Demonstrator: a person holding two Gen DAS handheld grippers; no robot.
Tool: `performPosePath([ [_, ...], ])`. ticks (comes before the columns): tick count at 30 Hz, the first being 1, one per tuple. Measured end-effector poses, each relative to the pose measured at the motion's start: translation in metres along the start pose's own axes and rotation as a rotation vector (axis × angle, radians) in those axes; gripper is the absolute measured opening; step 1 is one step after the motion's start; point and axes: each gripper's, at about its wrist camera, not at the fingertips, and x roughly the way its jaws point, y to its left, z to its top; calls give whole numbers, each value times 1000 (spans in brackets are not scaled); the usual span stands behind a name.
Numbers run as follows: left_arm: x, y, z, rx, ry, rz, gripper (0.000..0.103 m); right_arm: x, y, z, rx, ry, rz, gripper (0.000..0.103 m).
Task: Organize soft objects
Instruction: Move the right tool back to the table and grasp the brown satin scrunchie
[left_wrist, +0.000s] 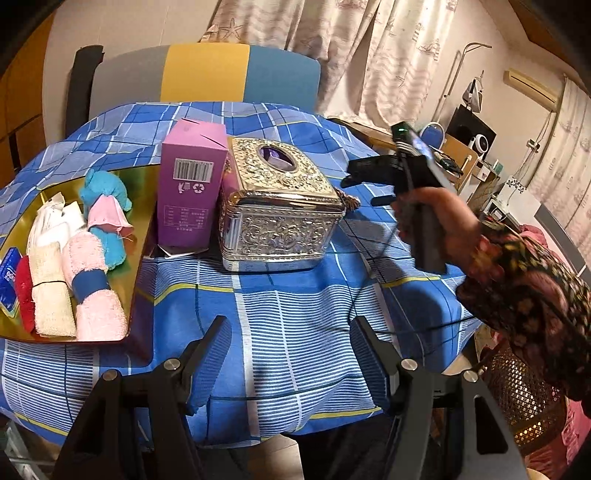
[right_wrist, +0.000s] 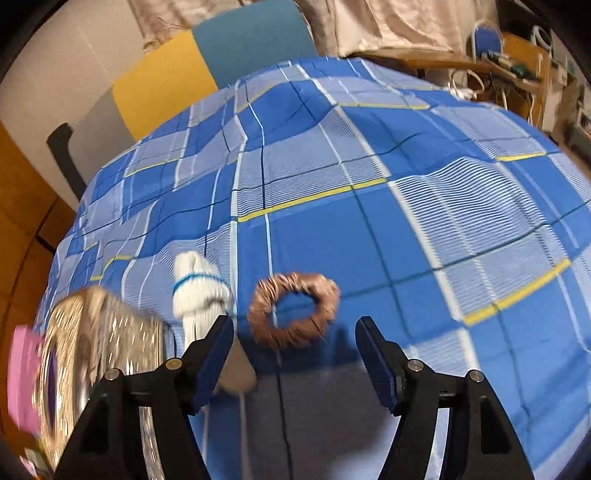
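In the right wrist view, a brown fuzzy ring (right_wrist: 293, 310) lies on the blue checked cloth just ahead of my right gripper (right_wrist: 295, 332), which is open with nothing between its pads. A white rolled cloth with a blue band (right_wrist: 199, 291) lies left of the ring, partly behind the left finger. In the left wrist view, my left gripper (left_wrist: 295, 350) is open and empty over the cloth. A gold tray (left_wrist: 142, 206) at the left holds a pink rolled towel (left_wrist: 94, 291), a cream towel (left_wrist: 50, 291), a blue plush toy (left_wrist: 101, 188) and other soft pieces.
A purple carton (left_wrist: 190, 188) and an ornate silver tissue box (left_wrist: 277, 206) stand right of the tray; the silver box (right_wrist: 99, 350) is close to my right gripper's left side. A hand and patterned sleeve (left_wrist: 517, 280) hold the right gripper (left_wrist: 364, 184). A chair (left_wrist: 207, 74) stands behind the table.
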Motion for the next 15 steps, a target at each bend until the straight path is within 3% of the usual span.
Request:
performPosePath([
  [6,1,2,7,-9,4,9,67,36,9,2,-35,47,-48,67],
  [8,2,0,11,-8,1,3,67,35,11,1,-74,33,-68,59],
  [12,7,-11,22,15,-4,-21,67,29,-2,-1,-101,44,-27,29],
  [15,12,-24,34,43,-5,-36,67,21,-16,-5,-107,58,-2,22],
])
